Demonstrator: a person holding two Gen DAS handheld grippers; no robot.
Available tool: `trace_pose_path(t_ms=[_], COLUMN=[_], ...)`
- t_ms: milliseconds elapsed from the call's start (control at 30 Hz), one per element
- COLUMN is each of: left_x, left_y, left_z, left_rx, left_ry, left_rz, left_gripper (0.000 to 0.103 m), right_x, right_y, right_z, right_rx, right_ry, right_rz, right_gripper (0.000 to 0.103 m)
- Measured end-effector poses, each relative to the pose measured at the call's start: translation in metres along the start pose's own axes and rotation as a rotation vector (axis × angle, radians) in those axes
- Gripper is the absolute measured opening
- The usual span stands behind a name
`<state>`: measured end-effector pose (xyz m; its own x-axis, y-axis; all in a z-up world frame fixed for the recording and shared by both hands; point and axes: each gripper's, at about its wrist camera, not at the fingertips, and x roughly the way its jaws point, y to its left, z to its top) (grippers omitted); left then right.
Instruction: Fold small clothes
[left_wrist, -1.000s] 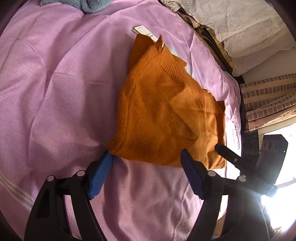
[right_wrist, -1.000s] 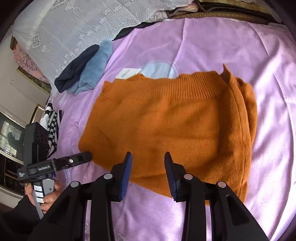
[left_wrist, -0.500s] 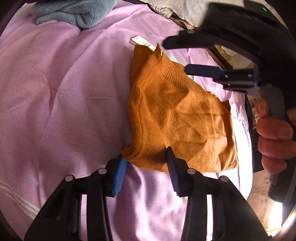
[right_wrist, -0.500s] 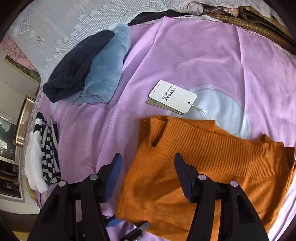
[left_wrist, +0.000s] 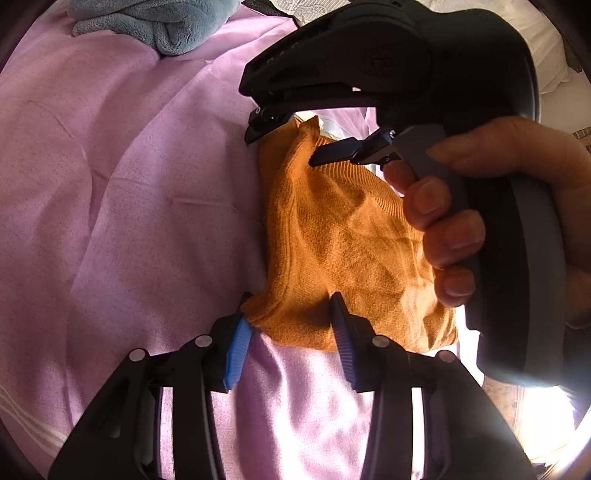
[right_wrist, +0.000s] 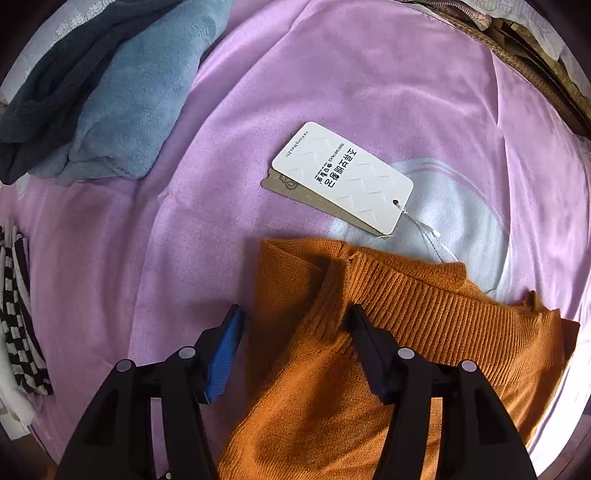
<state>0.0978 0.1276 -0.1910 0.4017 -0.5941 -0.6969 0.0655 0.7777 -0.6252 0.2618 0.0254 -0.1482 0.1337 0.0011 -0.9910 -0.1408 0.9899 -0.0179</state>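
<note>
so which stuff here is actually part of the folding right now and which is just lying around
In use:
- orange sweater
- its hang tag
- left gripper at the near corner
- right gripper at the ribbed corner

Lying about:
- blue fleece
- dark garment
- striped cloth

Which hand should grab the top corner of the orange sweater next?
The right, probably. The right gripper hangs open over the ribbed corner of the orange sweater, near the tag. The left gripper sits at the opposite corner.
</note>
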Motion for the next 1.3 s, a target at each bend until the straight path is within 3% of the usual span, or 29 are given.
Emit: trace_pose_path(t_ms=[133, 200, 400, 633, 967, 1300], left_x=[0.002, 0.002, 0.001, -0.006, -0.029, -0.027], left_y=[-0.001, -0.001, -0.009, -0.03, -0.067, -0.108], left_z=[0.002, 0.003, 0.005, 0.006, -0.009, -0.005], left_rx=[0.004, 0.007, 0.032, 0.088, 0.171, 0.259], left_ry=[-0.003, -0.005, -0.015, -0.037, -0.096, -0.13], left_rz=[0.004, 0.013, 0.032, 0.086, 0.155, 0.205], left_gripper=[0.04, 0.036, 0.025, 0.016, 0.014, 0.013], right_x=[-0.001, -0.003, -0.015, -0.042, -0.066, -0.079], right_y=[0.001, -0.007, -0.047, -0.076, -0.095, -0.118], right_z=[-0.001, -0.005, -0.011, -0.018, -0.025, -0.028], right_rx=[0.002, 0.018, 0.128, 0.158, 0.151, 0.123], right_ry=[-0.03, -0.05, -0.073, -0.121, -0.175, -0.186], right_rz=[-0.011, 0.005, 0.153, 0.275, 0.389, 0.518], right_gripper=[0.053, 0.04, 0.019, 0.017, 0.016, 0.016])
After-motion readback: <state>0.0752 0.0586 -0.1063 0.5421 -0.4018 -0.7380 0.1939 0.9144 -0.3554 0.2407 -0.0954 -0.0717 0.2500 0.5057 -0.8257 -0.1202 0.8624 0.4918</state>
